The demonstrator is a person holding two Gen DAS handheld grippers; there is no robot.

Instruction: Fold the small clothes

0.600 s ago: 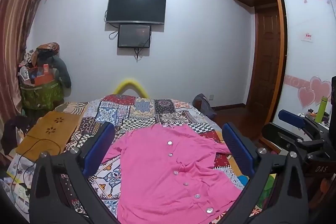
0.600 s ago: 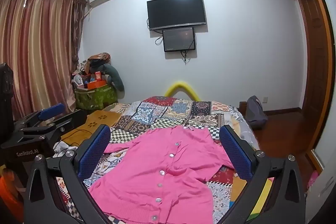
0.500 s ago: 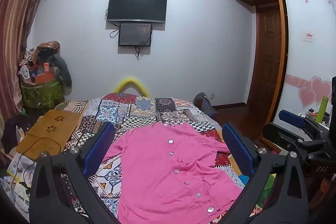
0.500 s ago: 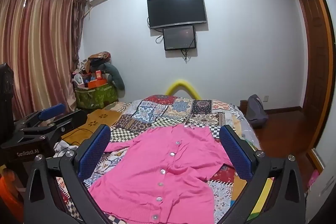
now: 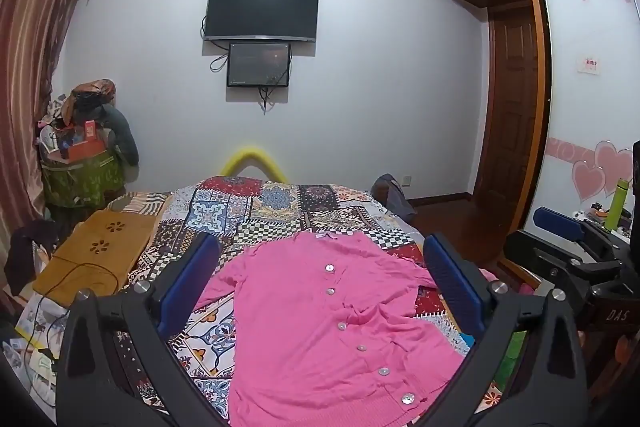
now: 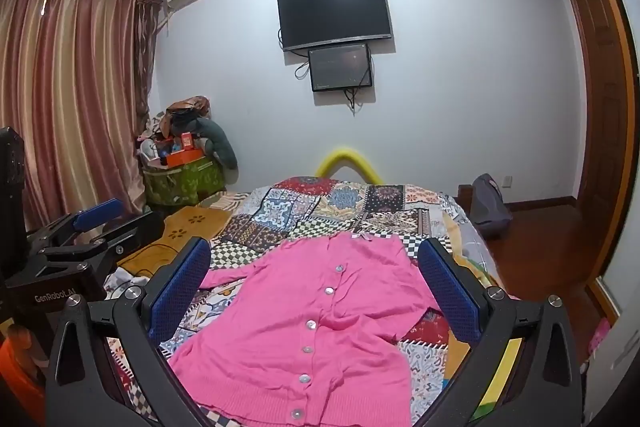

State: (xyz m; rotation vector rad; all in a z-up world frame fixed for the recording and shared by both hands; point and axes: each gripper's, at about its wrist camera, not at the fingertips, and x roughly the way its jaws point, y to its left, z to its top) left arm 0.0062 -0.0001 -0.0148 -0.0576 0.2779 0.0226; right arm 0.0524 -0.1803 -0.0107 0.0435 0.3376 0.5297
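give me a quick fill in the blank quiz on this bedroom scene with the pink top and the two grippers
1. The pink cardigan lies spread on the patchwork bedspread with its ____ side up.
2. Both the left gripper and the right gripper have jaws that stand ____.
3. The row of buttons on the cardigan is ____.
4. Below the television hangs a smaller ____.

Missing words: front; open; fastened; screen

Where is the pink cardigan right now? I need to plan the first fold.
In both wrist views the pink cardigan lies flat, buttons up, on the patchwork bedspread, collar toward the wall-mounted TV.
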